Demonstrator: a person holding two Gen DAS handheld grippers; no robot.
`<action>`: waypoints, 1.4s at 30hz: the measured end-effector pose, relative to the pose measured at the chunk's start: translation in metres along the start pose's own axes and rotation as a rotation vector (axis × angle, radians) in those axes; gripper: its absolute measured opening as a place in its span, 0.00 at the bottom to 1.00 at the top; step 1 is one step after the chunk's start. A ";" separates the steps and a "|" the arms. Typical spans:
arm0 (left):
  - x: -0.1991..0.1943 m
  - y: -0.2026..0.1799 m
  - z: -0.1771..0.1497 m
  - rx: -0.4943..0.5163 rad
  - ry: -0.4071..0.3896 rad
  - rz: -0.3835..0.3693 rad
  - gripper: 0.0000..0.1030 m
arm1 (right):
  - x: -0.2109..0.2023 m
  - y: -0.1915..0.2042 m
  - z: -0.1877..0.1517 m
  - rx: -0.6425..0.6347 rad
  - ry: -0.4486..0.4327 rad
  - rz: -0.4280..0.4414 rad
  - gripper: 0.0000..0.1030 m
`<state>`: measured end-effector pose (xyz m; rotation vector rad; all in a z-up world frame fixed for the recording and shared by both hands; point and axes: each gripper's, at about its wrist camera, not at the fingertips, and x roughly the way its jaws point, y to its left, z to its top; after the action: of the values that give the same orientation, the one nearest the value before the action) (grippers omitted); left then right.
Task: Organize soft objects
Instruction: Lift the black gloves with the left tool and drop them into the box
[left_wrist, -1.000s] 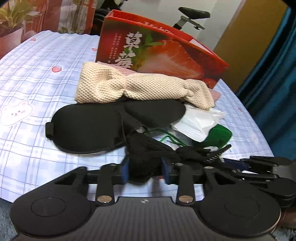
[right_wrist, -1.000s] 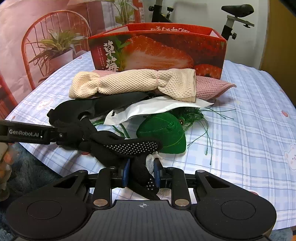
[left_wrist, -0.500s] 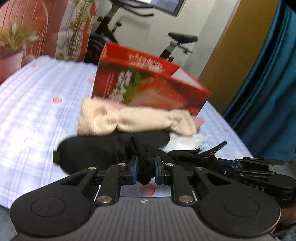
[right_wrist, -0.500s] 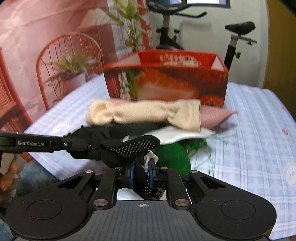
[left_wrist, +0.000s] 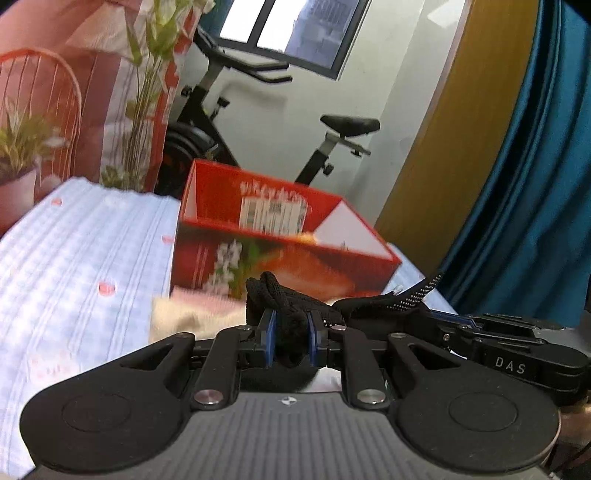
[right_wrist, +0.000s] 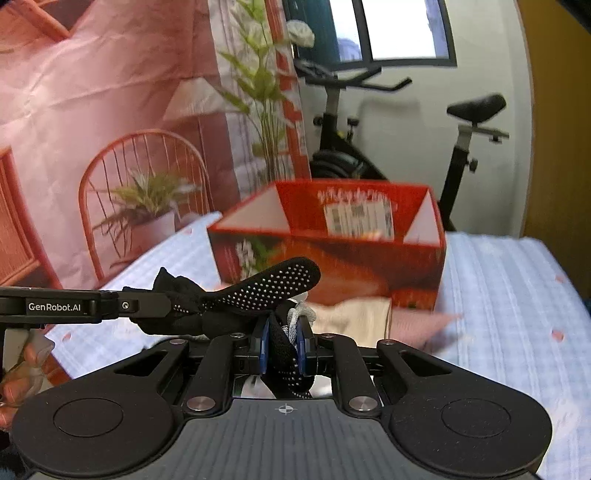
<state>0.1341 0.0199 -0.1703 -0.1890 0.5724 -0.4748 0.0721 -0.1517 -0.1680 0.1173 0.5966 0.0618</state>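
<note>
A black sock with white grip dots (right_wrist: 273, 286) hangs above the table, stretched between both grippers. My left gripper (left_wrist: 290, 334) is shut on its plain knit end. My right gripper (right_wrist: 282, 349) is shut on its dotted end, where a bit of white thread shows. In the right wrist view the left gripper's fingers reach in from the left and hold the bunched fabric. Behind the sock stands an open red strawberry box (left_wrist: 280, 240), its inside bare as far as I can see. A beige waffle cloth (right_wrist: 354, 317) and a pink cloth (right_wrist: 417, 321) lie in front of the box.
The table wears a blue checked cloth (left_wrist: 74, 277). An exercise bike (right_wrist: 465, 147) stands behind it, and a printed backdrop with a chair and plants hangs at the left. A blue curtain (left_wrist: 535, 184) hangs at the right. A hand (right_wrist: 22, 369) shows at the left edge.
Both grippers have risen and tilted up, lifting the black sock off the table. The eye mask, green item and white bag have dropped out of view. Both pairs of jaws pinched tighter.
</note>
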 end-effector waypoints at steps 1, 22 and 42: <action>0.002 -0.001 0.004 0.002 -0.007 0.002 0.18 | 0.001 -0.001 0.005 -0.005 -0.008 -0.002 0.13; 0.096 0.021 0.114 0.041 -0.031 0.088 0.18 | 0.104 -0.044 0.128 -0.100 -0.056 -0.012 0.13; 0.188 0.030 0.128 0.048 0.117 0.107 0.20 | 0.235 -0.092 0.143 -0.087 0.166 -0.124 0.15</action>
<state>0.3557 -0.0390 -0.1632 -0.0841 0.6815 -0.3966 0.3486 -0.2343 -0.1934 -0.0099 0.7645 -0.0233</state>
